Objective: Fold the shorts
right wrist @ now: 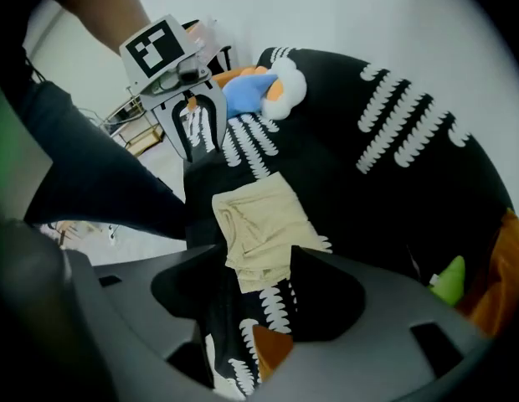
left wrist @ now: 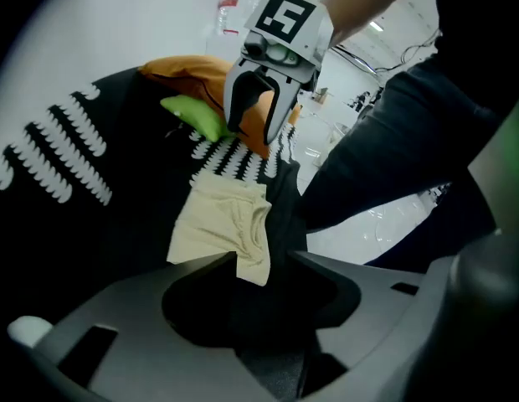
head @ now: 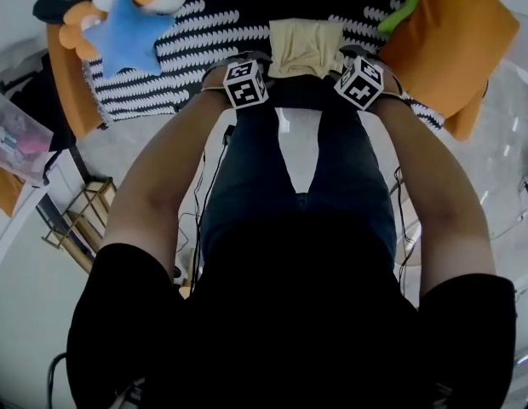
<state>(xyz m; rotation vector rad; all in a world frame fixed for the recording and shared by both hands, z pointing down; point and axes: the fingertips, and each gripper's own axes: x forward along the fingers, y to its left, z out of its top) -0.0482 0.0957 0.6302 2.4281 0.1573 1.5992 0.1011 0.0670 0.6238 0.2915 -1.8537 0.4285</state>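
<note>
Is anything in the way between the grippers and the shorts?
No, nothing visible is. The left hand-held gripper and the right hand-held gripper both hang open above the folded shorts, with only air between.

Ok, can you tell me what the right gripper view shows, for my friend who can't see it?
Folded beige shorts lie on a black blanket with white stripes, seen through the gap between the right gripper's open jaws, which hold nothing. The left gripper hovers beyond the shorts, jaws apart, with a blue toy behind it.
</note>
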